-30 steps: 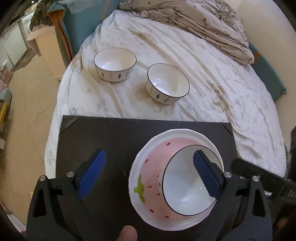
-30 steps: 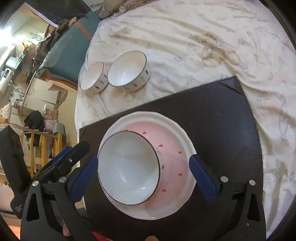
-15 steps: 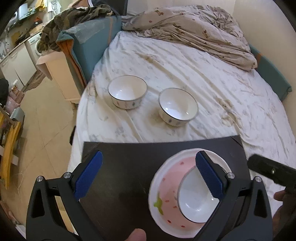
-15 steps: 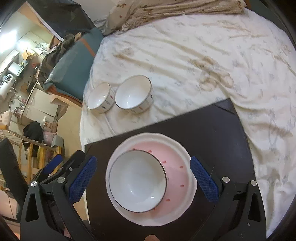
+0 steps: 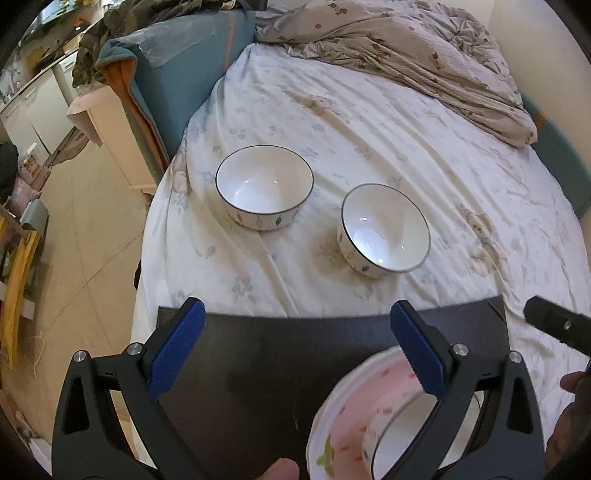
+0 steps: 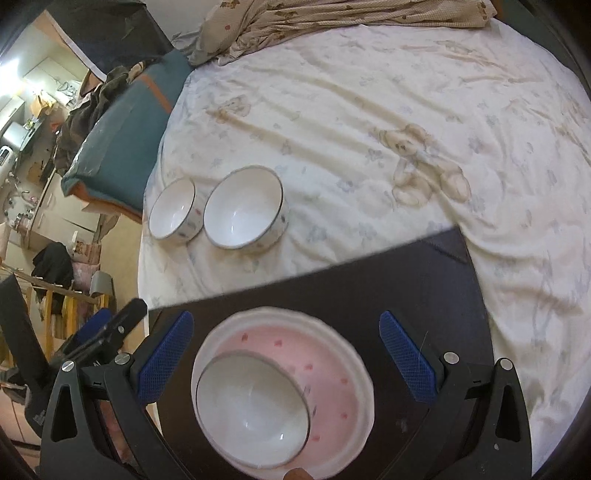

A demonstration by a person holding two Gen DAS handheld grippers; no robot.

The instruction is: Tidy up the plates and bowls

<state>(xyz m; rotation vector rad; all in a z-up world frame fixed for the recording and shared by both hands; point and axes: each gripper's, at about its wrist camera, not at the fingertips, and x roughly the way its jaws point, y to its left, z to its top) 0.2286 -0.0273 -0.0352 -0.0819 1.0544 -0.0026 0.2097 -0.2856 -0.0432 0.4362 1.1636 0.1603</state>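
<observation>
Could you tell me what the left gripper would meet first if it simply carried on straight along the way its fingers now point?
Probably the bedsheet just past the black mat, in the gap before the two white bowls. The left gripper is open and holds nothing. Depth is uncertain in the fisheye view.

Bedroom, daylit, bed filling most of both views

Pale floral sheet under a crumpled beige blanket (pushed toward the far end); teal padded piece beside a white cabinet; tiled beige floor; cream wall.
</observation>
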